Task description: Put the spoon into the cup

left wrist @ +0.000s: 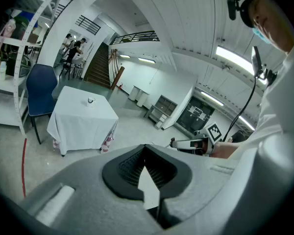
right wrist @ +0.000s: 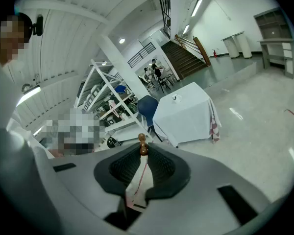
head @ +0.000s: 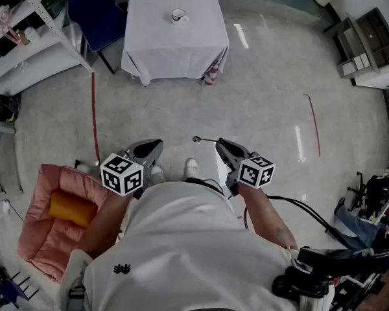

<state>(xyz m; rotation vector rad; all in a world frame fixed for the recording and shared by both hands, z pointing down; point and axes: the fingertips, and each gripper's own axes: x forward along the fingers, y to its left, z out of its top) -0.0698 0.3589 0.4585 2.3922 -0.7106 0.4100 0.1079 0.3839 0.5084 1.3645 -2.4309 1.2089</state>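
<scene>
A small white cup stands on a white-clothed table far ahead across the floor; it also shows as a tiny cup in the left gripper view and as a cup in the right gripper view. My right gripper is shut on a thin spoon, which sticks out to the left at waist height. In the right gripper view the spoon's brown end pokes up between the tips of that gripper. My left gripper is shut with nothing in it, and its tips meet.
A blue chair stands left of the table, with metal shelving beyond it. Near my left side, a pink cushion holds an orange roll. Red tape lines mark the pale floor. Grey cabinets stand at the right.
</scene>
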